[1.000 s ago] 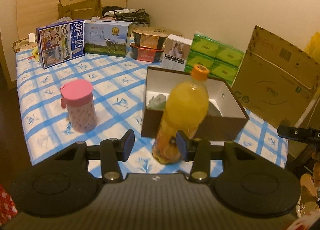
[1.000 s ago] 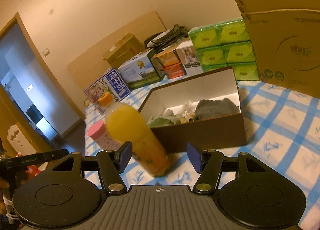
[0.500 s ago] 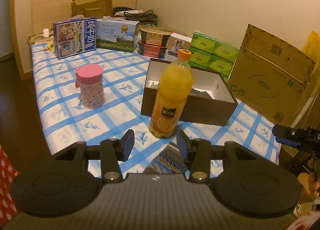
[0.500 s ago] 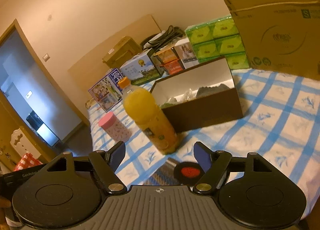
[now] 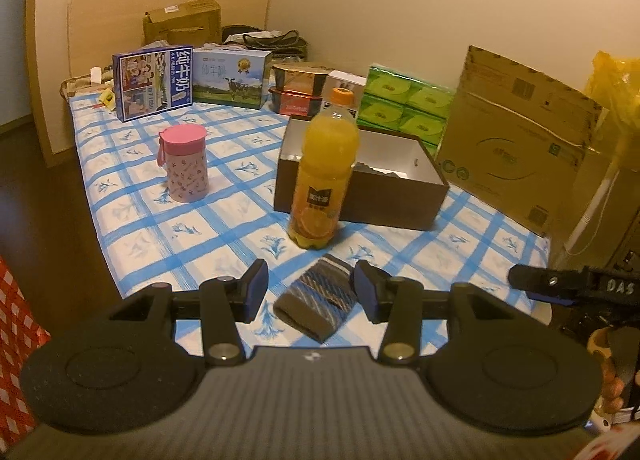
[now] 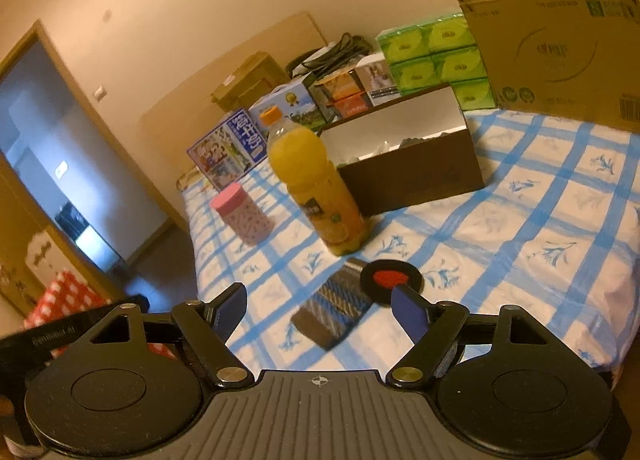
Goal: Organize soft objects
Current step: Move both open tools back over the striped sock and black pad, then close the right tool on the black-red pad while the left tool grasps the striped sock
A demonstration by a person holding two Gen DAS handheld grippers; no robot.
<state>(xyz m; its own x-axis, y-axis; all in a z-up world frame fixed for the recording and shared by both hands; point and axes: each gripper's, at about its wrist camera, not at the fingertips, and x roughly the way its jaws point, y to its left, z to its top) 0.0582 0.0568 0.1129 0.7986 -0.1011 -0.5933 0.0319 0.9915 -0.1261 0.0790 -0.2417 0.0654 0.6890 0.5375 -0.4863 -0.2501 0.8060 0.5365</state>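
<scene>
- Right now you're lined up on the folded brown striped knit cloth point(image 5: 316, 306) lying near the table's front edge, just in front of the orange juice bottle point(image 5: 326, 175).
- Your left gripper point(image 5: 308, 288) has its jaws parted, cloth framed between them but untouched.
- Your right gripper point(image 6: 320, 306) has just been opening wide, nothing held.
- Next, I'd say: dip, pinch the cloth, carry it round the bottle into the open brown cardboard box point(image 5: 400, 203).
- Underneath, a blue-checked white tablecloth point(image 5: 160, 227); cartons and green tissue packs point(image 5: 404, 103) line the cream wall.
</scene>
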